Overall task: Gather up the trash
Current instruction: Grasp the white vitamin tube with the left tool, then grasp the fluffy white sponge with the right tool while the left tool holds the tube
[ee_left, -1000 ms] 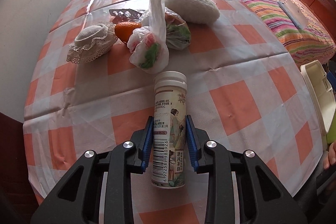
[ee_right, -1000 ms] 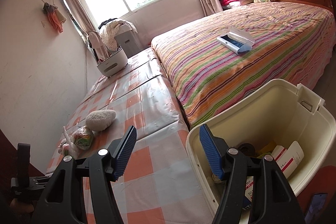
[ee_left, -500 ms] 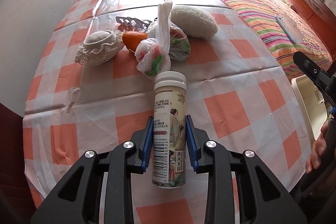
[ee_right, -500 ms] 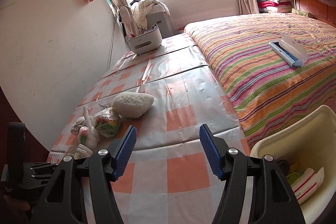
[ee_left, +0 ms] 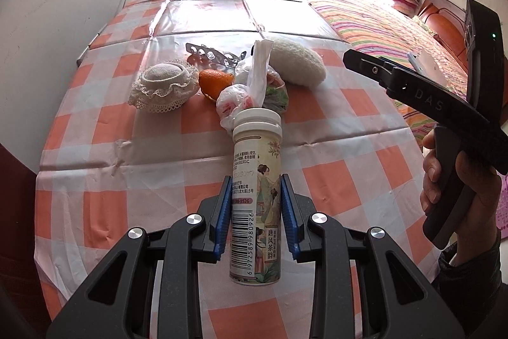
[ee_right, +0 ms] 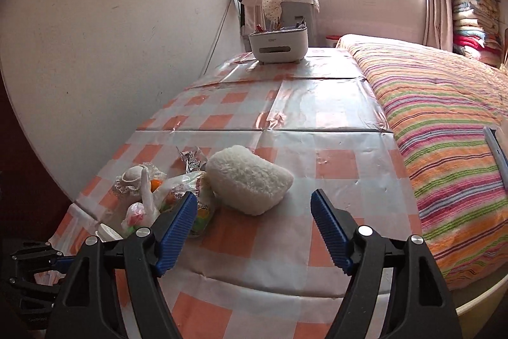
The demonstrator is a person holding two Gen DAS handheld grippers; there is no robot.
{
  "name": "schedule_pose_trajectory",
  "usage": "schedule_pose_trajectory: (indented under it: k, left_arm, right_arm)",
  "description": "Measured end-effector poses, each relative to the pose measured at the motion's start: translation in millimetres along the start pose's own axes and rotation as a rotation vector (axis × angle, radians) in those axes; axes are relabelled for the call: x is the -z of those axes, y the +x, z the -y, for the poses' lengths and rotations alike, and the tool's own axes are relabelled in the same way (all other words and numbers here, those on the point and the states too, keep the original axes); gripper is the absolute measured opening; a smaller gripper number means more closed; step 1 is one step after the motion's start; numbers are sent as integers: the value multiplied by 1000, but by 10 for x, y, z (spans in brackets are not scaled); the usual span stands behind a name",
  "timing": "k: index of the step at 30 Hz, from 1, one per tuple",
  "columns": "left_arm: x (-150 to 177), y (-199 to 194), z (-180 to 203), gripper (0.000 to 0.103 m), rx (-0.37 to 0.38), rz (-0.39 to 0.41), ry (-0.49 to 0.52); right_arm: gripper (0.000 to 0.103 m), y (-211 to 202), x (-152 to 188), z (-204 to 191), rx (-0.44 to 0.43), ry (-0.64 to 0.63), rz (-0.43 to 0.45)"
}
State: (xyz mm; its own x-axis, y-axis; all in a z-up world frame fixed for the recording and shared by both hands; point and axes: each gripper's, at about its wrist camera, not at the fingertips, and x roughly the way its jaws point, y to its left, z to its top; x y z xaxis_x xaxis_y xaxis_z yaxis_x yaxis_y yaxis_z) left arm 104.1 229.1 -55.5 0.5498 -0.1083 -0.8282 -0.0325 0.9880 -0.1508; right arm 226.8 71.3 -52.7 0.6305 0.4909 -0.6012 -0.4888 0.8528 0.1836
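Left hand-held gripper [ee_left: 254, 212] is clenched on the tube [ee_left: 256, 196], label legible only here; right hand-held gripper [ee_right: 252, 227], jaws opening, nothing between, is seen over the surface [ee_right: 333, 173].

- The left gripper [ee_left: 255, 212] points steeply down, its blue pads [ee_left: 223, 212] pressed on either side of a printed tube [ee_left: 256, 199] held upright between them.
- The right gripper [ee_right: 252, 227] points forward and gently down; its jaws are opening, with nothing between them.
- In the left wrist view, a hand [ee_left: 457, 180] on the right wraps the right gripper's handle, a dark sleeve [ee_left: 470, 285] below it.
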Motion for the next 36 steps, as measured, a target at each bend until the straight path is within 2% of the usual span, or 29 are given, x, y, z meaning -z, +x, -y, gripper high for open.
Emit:
schedule_pose_trajectory:
  k: [10,17,19,20,24,30,36]
  left_arm:
    - [-29,-97,27,28,42,28,-6]
    - [-38,-134,57,28,69,36,-9]
    - [-37,-136,54,28,74,33,-13]
    - [-36,-141,53,28,76,34,-13]
    - [-44,-143,59,28,79,35,-18]
    - [-56,-151,151,28,96,38,1]
    - [-72,-155,269,28,110,39,19]
  right_arm:
    - [72,597,-237,-93,18,-118,-76]
    - [72,1009,-224,-215,42,-213,-170]
    - [72,1072,-175,-223,43,-228,-168]
    - [72,1078,-153,-227,46,-233,-171]
    - [56,1019,-123,-229,55,-221,-177]
    - [48,823,-40,-172,61,-167,-168]
    - [45,578,35,-27,46,-90,-167]
